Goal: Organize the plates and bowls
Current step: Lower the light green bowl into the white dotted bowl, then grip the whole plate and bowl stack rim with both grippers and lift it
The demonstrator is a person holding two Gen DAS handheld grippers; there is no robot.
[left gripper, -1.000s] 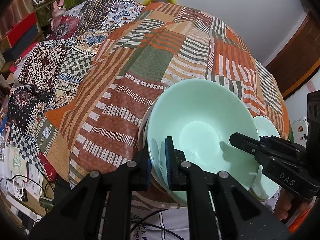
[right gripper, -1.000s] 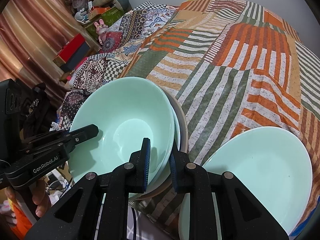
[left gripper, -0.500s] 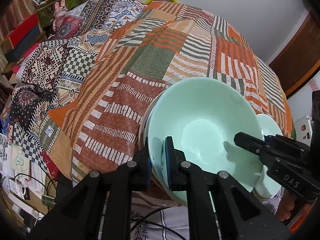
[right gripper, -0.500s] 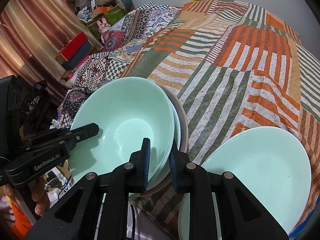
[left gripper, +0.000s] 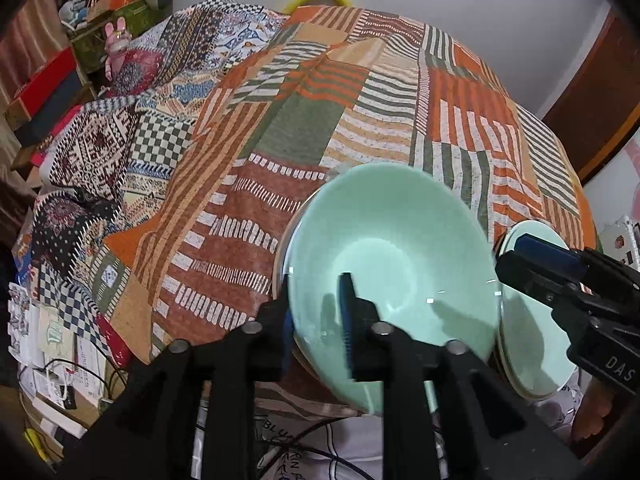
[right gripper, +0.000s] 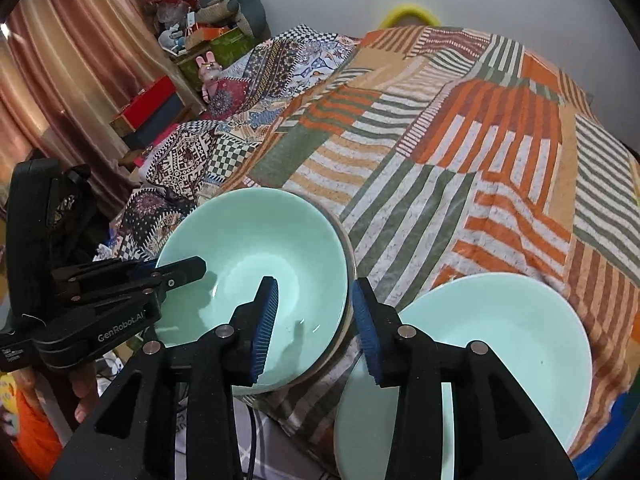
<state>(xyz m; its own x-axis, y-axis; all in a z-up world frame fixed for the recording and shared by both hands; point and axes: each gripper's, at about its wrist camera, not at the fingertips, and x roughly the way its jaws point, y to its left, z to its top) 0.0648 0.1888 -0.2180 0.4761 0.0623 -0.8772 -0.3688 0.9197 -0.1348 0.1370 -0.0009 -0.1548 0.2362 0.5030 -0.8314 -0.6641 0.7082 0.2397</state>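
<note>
A mint green bowl (left gripper: 400, 248) (right gripper: 260, 248) rests nested in a stack whose beige rim (right gripper: 351, 264) shows beneath it, at the near edge of the patchwork bedspread (left gripper: 304, 132). My left gripper (left gripper: 316, 320) straddles the bowl's near-left rim. Its jaws are opening, with gaps between the pads and the wall. My right gripper (right gripper: 316, 320) straddles the bowl's right rim, its jaws also opening and its pads off the rim. Each gripper shows in the other's view: the right gripper (left gripper: 508, 258) and the left gripper (right gripper: 176, 268). A mint plate (right gripper: 500, 340) (left gripper: 528, 340) lies to the right.
The bedspread (right gripper: 460, 152) stretches far beyond the dishes. Left of the bed are red boxes (right gripper: 148, 104), a pink toy rabbit (right gripper: 208, 68) and curtains (right gripper: 60, 60). Papers and cables (left gripper: 60, 360) lie on the floor below the bed's edge. A wooden door (left gripper: 600, 92) stands at the right.
Both grippers were shut on the bowl's rim; now both sets of jaws have parted and stand off it. The bowl stays in the stack, and neither hand has shifted much.
</note>
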